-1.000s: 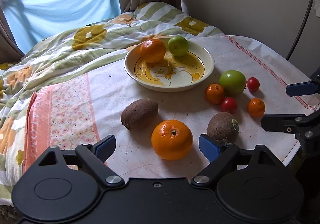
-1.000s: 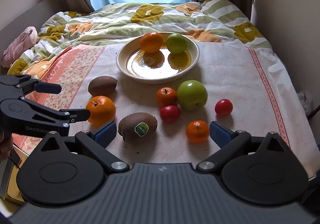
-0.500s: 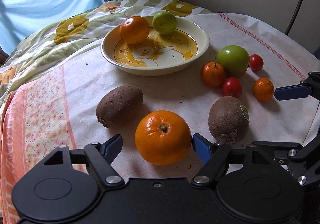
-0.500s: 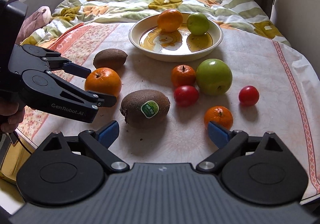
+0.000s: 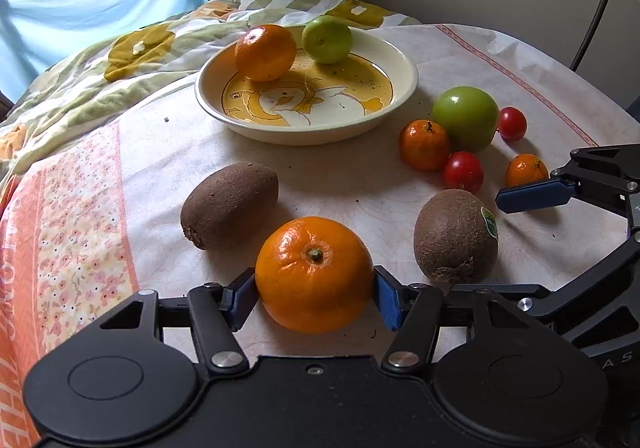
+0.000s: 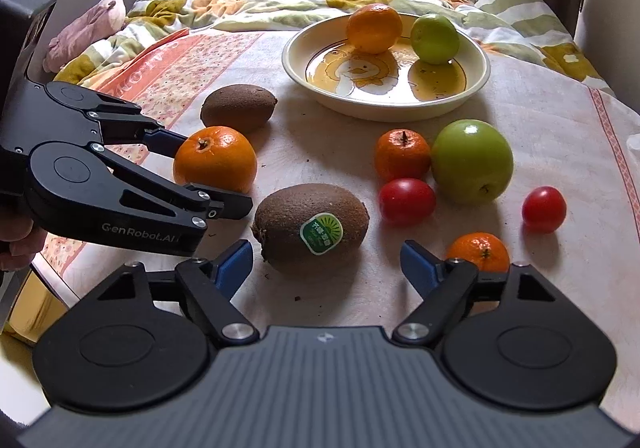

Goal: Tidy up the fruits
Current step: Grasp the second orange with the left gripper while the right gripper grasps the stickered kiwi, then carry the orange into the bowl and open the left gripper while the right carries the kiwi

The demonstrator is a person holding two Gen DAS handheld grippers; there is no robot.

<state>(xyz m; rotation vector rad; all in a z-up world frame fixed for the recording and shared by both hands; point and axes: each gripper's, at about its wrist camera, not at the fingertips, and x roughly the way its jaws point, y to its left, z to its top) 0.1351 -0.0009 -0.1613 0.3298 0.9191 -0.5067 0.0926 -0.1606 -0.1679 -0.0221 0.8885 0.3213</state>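
Both grippers have dropped toward the tablecloth (image 5: 460, 60) since a second ago. The left gripper (image 5: 316, 294), wide open then, now has its blue pads against either flank of the large orange (image 5: 314, 272), with the jaws closing; whether they are truly pressing or only touching is hard to judge from this angle. The right gripper (image 6: 326, 262) is also closing, yet its pads stand clear of the stickered kiwi (image 6: 312, 226) lying between them, so it grasps nothing.

That orange sits on the cloth at the near edge, in front of the second kiwi (image 5: 230, 204) and well short of the duck plate (image 5: 404, 60), which already holds an orange and a small green fruit. Its stem end faces up and slightly away; being round, it has no real long axis. The stickered kiwi's long axis runs across the right gripper's view, label toward the camera.

Risk: the pads hold the orange low and near their tips, so it could roll out forward on lifting. The two grippers also work close together and might collide.
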